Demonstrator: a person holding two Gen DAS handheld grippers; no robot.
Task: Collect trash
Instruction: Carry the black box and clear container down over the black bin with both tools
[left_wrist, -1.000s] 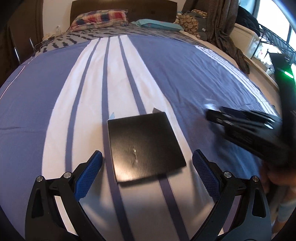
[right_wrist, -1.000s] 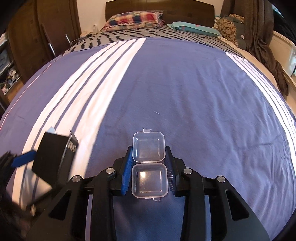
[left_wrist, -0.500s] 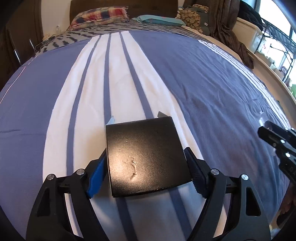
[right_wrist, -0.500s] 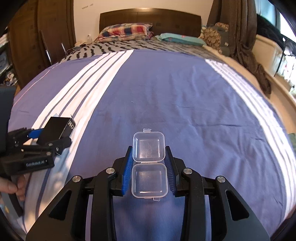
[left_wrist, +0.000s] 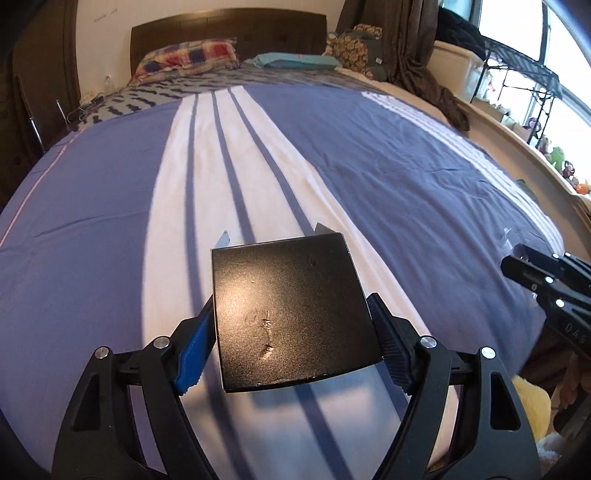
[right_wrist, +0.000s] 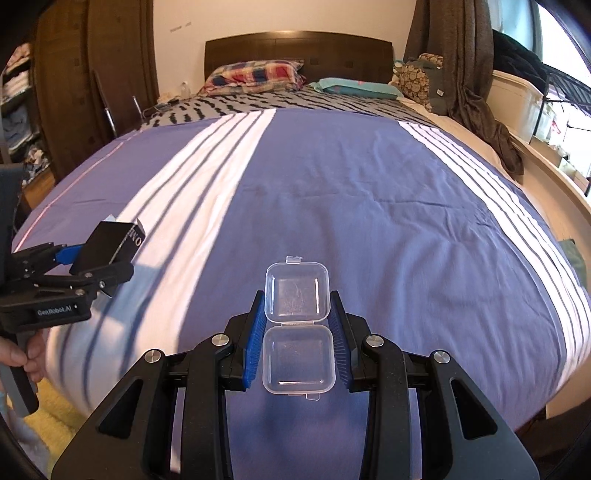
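My left hand-held gripper (left_wrist: 291, 332) is clamped on a flat black box (left_wrist: 291, 314), held just above the white stripes near the foot edge of the bed (left_wrist: 388, 158). Only the right wrist view shows white lettering on the box's side. My right hand-held gripper (right_wrist: 297, 334) grips an open clear plastic case (right_wrist: 298, 328) over the foot edge; the left view catches only that gripper's black frame.

- My left gripper (left_wrist: 291, 339) pinches a black box (left_wrist: 291, 314) of matt, grainy card, scuffed near the middle.
- My right gripper (right_wrist: 297, 341) clamps a clear, glossy plastic case (right_wrist: 298, 332).
- At twelve o'clock, soft woven bedspread (right_wrist: 351, 206), then dark polished wooden headboard (right_wrist: 295, 46).
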